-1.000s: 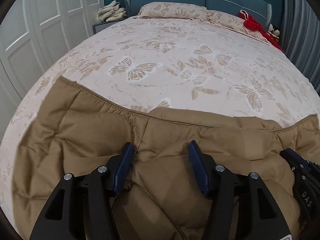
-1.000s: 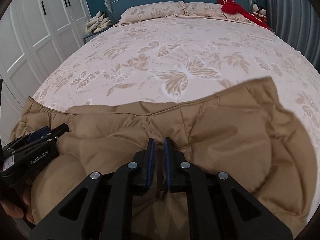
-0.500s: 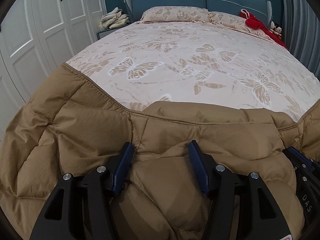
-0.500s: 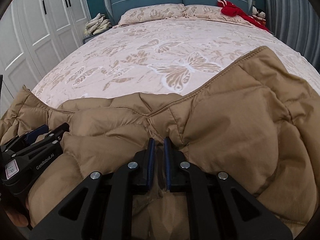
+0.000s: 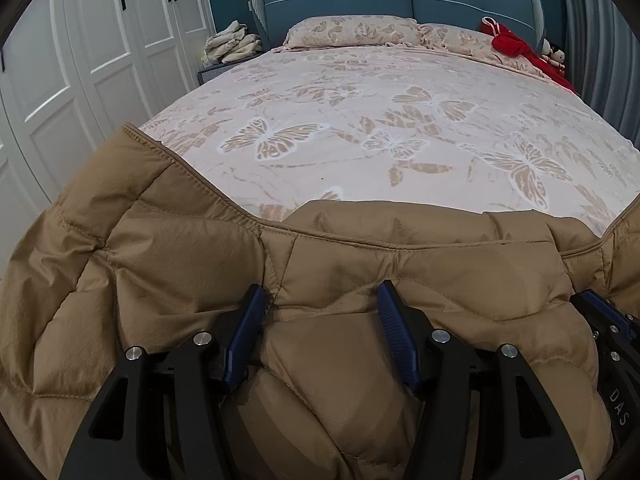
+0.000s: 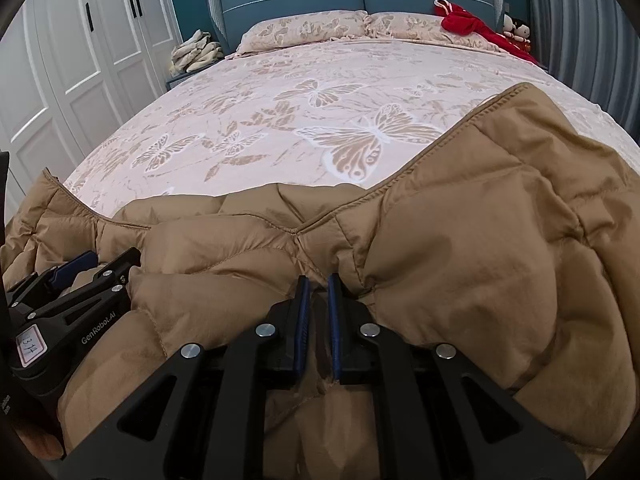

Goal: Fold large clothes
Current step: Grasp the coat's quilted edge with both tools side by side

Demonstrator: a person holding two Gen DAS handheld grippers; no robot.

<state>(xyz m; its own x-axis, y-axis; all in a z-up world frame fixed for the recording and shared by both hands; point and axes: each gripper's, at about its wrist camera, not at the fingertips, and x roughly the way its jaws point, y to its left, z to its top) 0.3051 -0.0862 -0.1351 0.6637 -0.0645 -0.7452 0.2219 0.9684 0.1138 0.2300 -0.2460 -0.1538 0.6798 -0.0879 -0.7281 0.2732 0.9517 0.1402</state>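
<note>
From the left wrist view, the left gripper (image 5: 320,320) fills the bottom of the frame, its blue-padded fingers (image 5: 246,334) standing fairly wide with a thick bulge of the tan quilted jacket (image 5: 180,256) bunched between them; the pads press into the padding on both sides, so it is gripping the garment. The jacket spreads across the lower half of the picture, over the near end of the bed (image 5: 380,120), one stitched edge rising toward the left. At the lower right edge the tip of the right gripper (image 5: 608,320) pokes in against the fabric. Beyond, the butterfly bedspread runs up to two pillows (image 5: 352,32) at the blue headboard, a red garment (image 5: 516,46) sits in the upper right, and white wardrobe doors (image 5: 100,40) line the left

From the right wrist view, the right gripper (image 6: 319,320) sits bottom centre, fingers (image 6: 302,320) pinched nearly together on a thin fold of the jacket (image 6: 500,260). The jacket bulks up on the right of the frame, its hem lifted, and sags toward the left, where the left gripper (image 6: 80,272) lies in the lower left, dug into the fabric. A pile of folded cloth (image 6: 196,54) rests on a nightstand in the upper left
</note>
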